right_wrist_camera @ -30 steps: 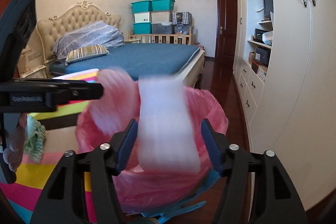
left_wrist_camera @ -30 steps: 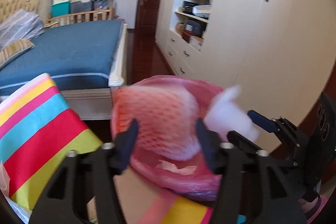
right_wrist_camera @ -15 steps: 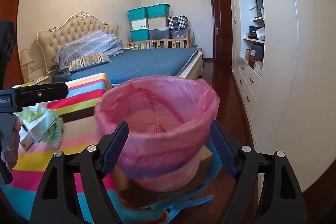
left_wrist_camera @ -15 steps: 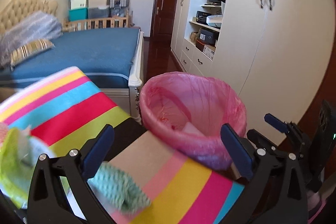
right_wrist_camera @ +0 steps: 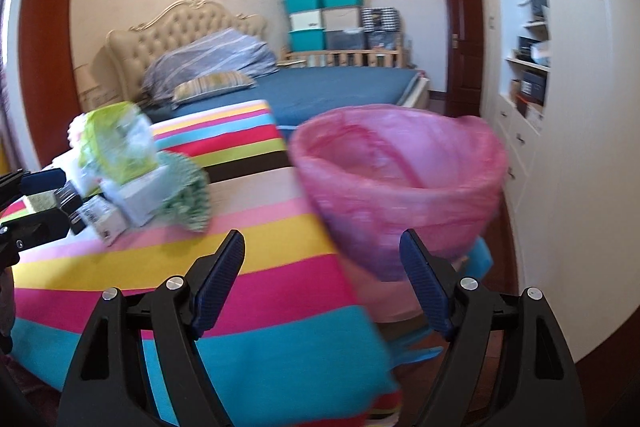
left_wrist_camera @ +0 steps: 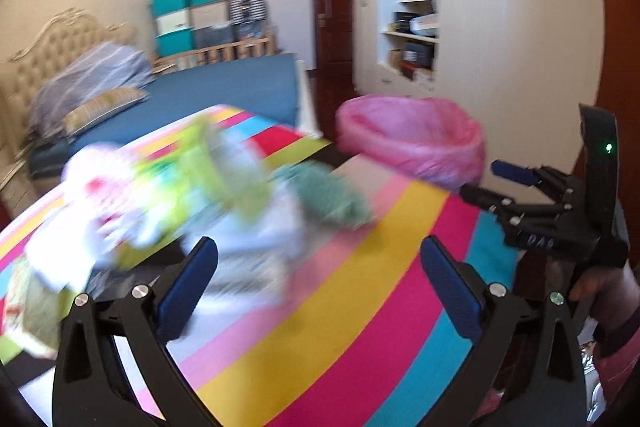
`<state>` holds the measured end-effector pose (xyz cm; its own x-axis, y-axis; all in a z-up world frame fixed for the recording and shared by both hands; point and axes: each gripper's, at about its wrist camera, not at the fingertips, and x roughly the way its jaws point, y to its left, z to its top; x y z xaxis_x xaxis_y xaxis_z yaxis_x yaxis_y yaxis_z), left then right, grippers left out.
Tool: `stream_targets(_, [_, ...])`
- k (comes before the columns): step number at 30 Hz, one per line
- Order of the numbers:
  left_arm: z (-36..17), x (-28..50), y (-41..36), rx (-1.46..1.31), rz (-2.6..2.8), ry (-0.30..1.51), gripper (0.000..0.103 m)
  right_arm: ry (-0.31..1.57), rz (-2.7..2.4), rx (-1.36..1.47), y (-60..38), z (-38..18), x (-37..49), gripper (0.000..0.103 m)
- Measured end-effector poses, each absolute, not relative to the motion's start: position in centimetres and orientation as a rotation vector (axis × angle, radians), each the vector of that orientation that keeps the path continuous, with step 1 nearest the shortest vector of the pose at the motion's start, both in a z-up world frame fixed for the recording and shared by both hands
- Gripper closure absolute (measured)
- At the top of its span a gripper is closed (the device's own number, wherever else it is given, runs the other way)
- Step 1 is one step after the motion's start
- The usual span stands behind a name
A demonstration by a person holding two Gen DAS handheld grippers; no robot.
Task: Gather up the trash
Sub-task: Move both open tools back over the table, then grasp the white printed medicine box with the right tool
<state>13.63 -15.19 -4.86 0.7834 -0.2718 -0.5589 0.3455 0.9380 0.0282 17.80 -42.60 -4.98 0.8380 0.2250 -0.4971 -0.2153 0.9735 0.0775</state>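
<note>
A trash pile [right_wrist_camera: 132, 171] lies on the striped cloth [right_wrist_camera: 248, 267], apparently left of the lined bin [right_wrist_camera: 400, 187], bed [right_wrist_camera: 340, 87] behind.

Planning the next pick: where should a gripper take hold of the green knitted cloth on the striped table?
Grip the green knitted cloth by its free rounded end nearest the pink bin, coming from that open side; its other end is tucked against the wrappers and boxes.

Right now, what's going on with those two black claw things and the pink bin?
A person is clearing trash off a striped cloth with a gripper in each hand. Both the left gripper and the right gripper are open and empty. A blurry trash pile lies ahead of the left one. The bin, lined with a pink bag, stands at the cloth's edge, in front of the right one.
</note>
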Motion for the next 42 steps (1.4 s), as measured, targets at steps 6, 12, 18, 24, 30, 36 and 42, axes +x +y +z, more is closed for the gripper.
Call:
stream_targets(6, [-5.8,11.5,-9.4,0.073,-0.192,0.616,0.005,0.548,0.302,-0.038,-38.4,-4.5,17.9,0.027])
stream_targets(12, [-6.1,10.6,-4.4,-0.042,-0.065,0.652,0.005,0.561,0.399,-0.103,-33.8,-3.9,17.4,0.027])
stream_targets(18, [-6.0,9.5,-0.9,-0.062,0.047,0.655,0.005,0.601,0.517,-0.191,-28.7,-4.0,17.6,0.027])
stream_targets(24, [-5.6,8.4,1.5,-0.088,0.118,0.636,0.005,0.636,0.581,-0.299,-24.5,-4.2,17.8,0.028])
stream_targets(30, [-5.3,7.6,2.9,-0.13,0.13,0.626,0.005,0.698,0.624,-0.374,-21.9,-4.0,19.1,0.029])
stream_targets(36, [-5.3,7.2,3.6,-0.155,0.13,0.619,0.005,0.754,0.648,-0.424,-20.0,-4.5,20.5,0.033])
stream_targets(42, [-5.3,7.2,4.2,-0.186,0.147,0.62,0.005,0.777,0.726,-0.378,-20.7,-4.6,18.6,0.048])
